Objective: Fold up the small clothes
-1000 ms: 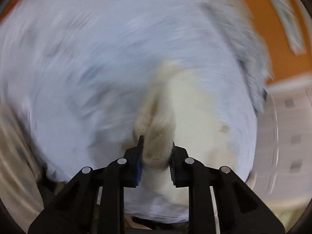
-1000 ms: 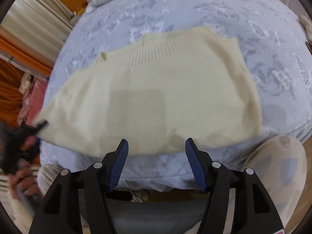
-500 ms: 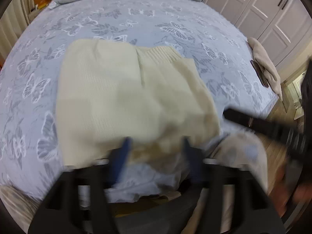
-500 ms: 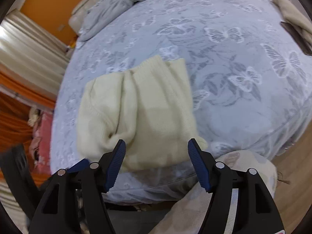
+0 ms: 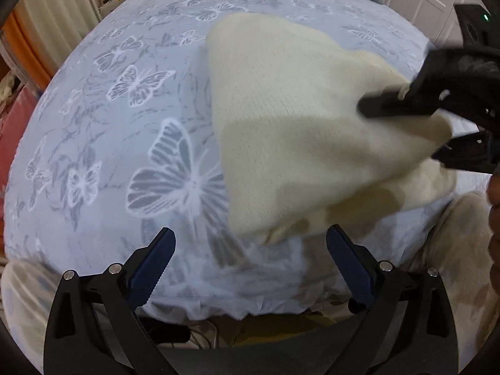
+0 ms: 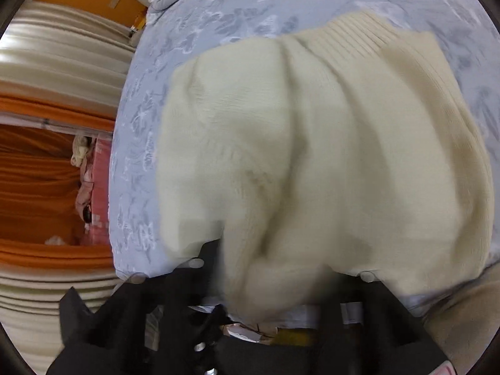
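Up close, right wrist view blurred: cream sweater (image 6: 328,156) swamps our right gripper (image 6: 275,287), fingertips buried under knit, jaws closing with bunched fabric between them. Only left wrist view shows that grip from outside: black fingers clamping lifted sweater corner (image 5: 406,106) at frame's right edge, rest of garment draped on butterfly bedspread (image 5: 125,125). Our left gripper (image 5: 250,265) hangs wide, jaws opening, nothing between blue pads (image 5: 150,268), near bed's front edge. Person's hand cut off far right. Orange curtain (image 6: 37,172) visible right view only.
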`<state>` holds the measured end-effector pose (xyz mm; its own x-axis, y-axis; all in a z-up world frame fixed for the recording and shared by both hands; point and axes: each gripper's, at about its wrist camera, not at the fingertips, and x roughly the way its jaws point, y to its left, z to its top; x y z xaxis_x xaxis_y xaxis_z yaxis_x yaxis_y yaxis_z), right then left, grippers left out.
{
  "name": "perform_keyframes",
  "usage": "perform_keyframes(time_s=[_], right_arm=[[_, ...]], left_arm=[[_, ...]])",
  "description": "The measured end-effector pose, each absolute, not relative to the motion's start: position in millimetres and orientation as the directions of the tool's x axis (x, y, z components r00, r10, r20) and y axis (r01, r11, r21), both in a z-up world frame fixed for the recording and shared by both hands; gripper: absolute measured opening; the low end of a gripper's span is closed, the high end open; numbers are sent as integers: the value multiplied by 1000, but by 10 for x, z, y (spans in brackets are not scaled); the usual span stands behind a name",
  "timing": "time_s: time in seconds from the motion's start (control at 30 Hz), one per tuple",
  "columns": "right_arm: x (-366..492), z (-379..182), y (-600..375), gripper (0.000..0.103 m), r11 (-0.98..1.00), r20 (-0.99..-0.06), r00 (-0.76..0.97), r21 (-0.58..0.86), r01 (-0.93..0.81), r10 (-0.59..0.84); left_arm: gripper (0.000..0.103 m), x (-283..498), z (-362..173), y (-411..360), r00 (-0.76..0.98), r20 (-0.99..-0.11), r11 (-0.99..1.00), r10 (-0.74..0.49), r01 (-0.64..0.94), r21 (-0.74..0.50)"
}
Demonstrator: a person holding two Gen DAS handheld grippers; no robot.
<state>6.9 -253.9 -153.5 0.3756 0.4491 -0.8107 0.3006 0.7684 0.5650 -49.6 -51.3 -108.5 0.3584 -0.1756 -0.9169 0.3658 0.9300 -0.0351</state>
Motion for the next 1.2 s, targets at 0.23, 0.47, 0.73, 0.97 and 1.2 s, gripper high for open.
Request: perform_keyframes(time_s=[0.23, 0.47, 0.73, 0.97, 1.2], right_arm=[[-348, -290, -2603, 19, 813, -647, 661, 575, 95, 380], [-834, -1812, -3441, 19, 699, -845, 444, 510, 502, 298], [-774, -1306, -3314, 19, 782, -818, 538, 465, 414, 202], [-764, -1514, -3438, 45, 764, -877, 419, 433, 478, 234], [-230, -1162, -3512, 72, 829, -843, 511, 403, 389, 170]], left_arm=[[22, -343, -924, -394, 308, -878, 908, -366, 328, -263], [22, -411, -1220, -757, 186, -924, 893, -333, 375, -247], [22, -477, -1129, -749, 212, -927, 902, -309, 373, -216], [30, -608, -1105, -788, 251, -935, 891, -251, 436, -122], [50, -652, -845, -583, 297, -911, 894, -286, 426, -142]])
